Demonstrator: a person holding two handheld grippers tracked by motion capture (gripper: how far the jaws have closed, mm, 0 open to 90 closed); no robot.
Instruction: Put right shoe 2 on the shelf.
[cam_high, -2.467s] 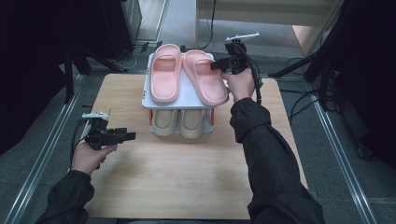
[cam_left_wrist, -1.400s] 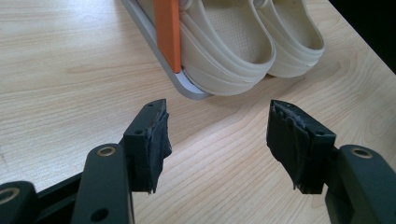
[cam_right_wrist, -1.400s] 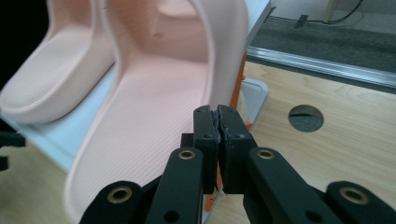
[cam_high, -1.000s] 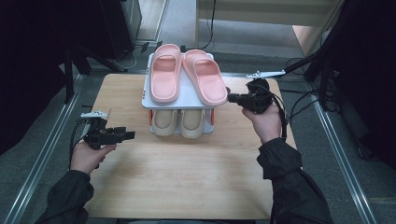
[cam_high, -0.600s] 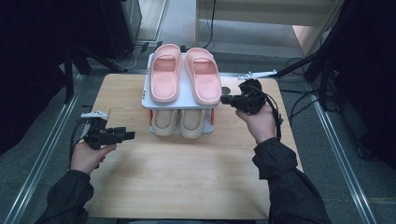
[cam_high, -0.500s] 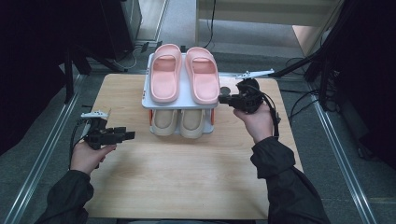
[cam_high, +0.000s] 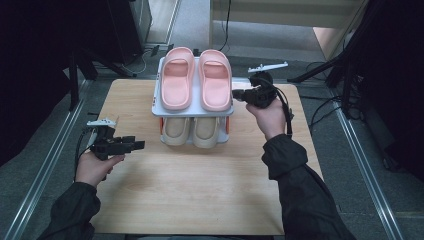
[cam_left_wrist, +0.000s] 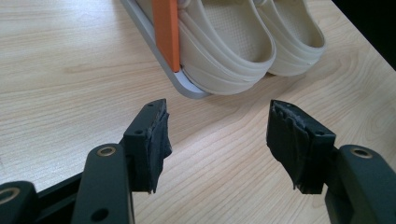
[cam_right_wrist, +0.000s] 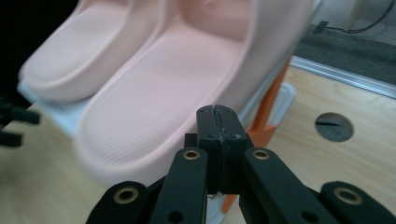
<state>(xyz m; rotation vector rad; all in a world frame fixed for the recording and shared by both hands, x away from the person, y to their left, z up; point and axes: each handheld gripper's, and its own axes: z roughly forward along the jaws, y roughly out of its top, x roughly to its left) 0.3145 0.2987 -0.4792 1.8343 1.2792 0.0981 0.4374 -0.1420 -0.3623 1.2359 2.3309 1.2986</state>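
Two pink slippers (cam_high: 176, 82) (cam_high: 216, 82) lie side by side on the top shelf of a small white rack (cam_high: 192, 114) with orange posts. A beige pair (cam_high: 176, 131) (cam_high: 207, 132) sits on the shelf below. My right gripper (cam_high: 235, 94) is shut with nothing between its jaws, and its tips are at the outer side of the right pink slipper (cam_right_wrist: 154, 107); the shut tips (cam_right_wrist: 218, 112) point across that slipper. My left gripper (cam_high: 140, 145) rests low over the table, left of the rack, and is open and empty (cam_left_wrist: 219, 140). It faces the nearer beige slipper (cam_left_wrist: 229, 46).
The rack stands at the back middle of a wooden table (cam_high: 200, 190), with bare wood in front of it and to both sides. A round hole (cam_right_wrist: 331, 127) is in the tabletop beside the rack. Metal rails and dark equipment flank the table.
My right gripper has moved left to the right pink slipper's side. That slipper's heel has swung left, so it lies straighter on the shelf. The left gripper has stayed still.
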